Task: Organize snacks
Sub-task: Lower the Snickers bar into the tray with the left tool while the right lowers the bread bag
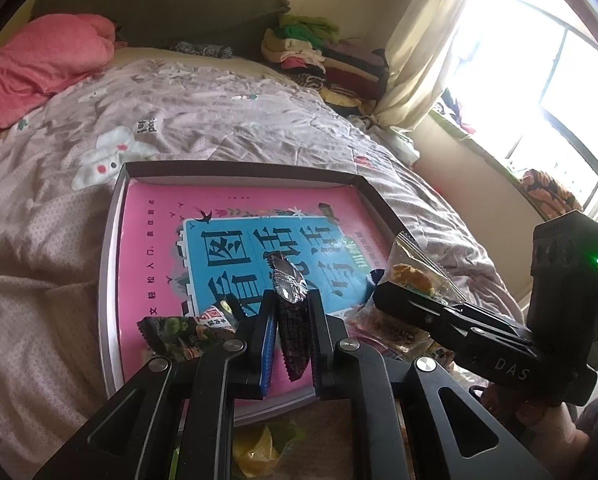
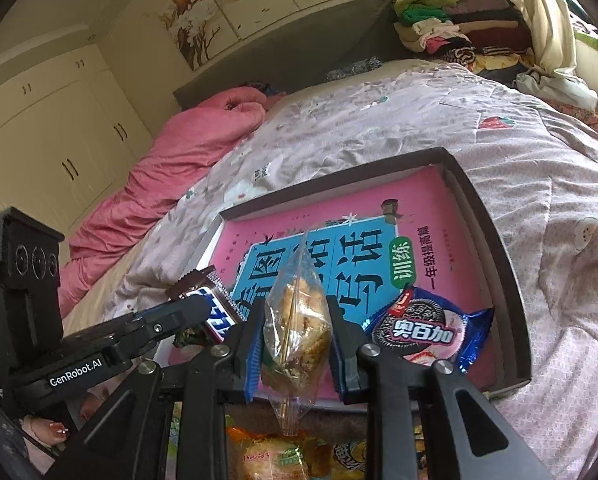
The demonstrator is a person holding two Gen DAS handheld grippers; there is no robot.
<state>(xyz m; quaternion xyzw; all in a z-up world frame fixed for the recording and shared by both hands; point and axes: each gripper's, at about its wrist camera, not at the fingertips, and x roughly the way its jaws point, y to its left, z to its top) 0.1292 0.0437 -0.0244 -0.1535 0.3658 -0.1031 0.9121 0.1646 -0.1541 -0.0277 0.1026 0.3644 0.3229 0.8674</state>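
Since both wrappers crinkly & light: L gripper (image 1: pixel 291 320) pinching choc bar (image 1: pixel 289 300) mid-frame, R gripper (image 2: pixel 295 332) clamping pastry bag (image 2: pixel 297 320) mid-body; squeeze gently, crumbly.

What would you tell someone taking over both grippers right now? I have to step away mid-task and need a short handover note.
Left gripper: shut on a dark chocolate bar, held above the tray.
Right gripper: shut on a clear-wrapped pastry, also over the tray's near edge.
Tray: shallow box on the bed, lined with a pink book.
Done: an Oreo pack lies in the tray's near right corner, and a dark green snack pack at its near left.
Left: set down both held snacks; more wrapped snacks wait below the tray's near edge.
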